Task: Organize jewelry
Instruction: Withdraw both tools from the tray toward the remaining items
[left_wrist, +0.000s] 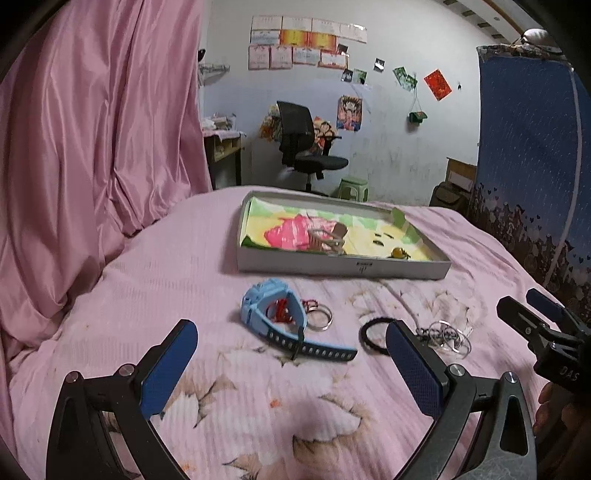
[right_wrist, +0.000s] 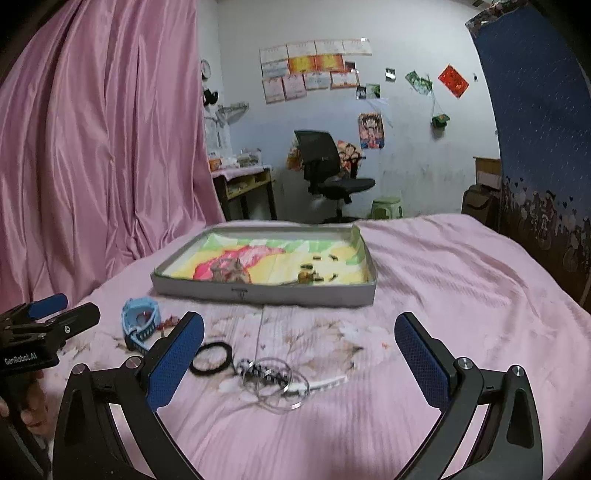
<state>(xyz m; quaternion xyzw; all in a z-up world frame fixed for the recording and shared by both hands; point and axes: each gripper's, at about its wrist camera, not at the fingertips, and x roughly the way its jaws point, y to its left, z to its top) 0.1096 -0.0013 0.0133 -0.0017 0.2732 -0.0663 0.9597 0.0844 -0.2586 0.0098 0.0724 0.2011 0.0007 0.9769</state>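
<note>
Now both tools are held wide open above the pink flowered bed cover (right_wrist: 424, 280), the left tool (left_wrist: 291, 354) and the right tool (right_wrist: 299, 350), and nothing is gripped by either one. Between the left tool's fingers, a light blue plastic watch with a dark blue strap (left_wrist: 275, 314) is seen lying on the bed beside small silver key rings (left_wrist: 319, 316), and near them a thin black hair band (right_wrist: 211, 359) and a bunch of clear bangles (right_wrist: 275, 382) are laid. Farther back on the bed, a flat grey box with a bright pink, green and yellow lining (left_wrist: 343, 266) is set, with a few small pieces resting inside.
</note>
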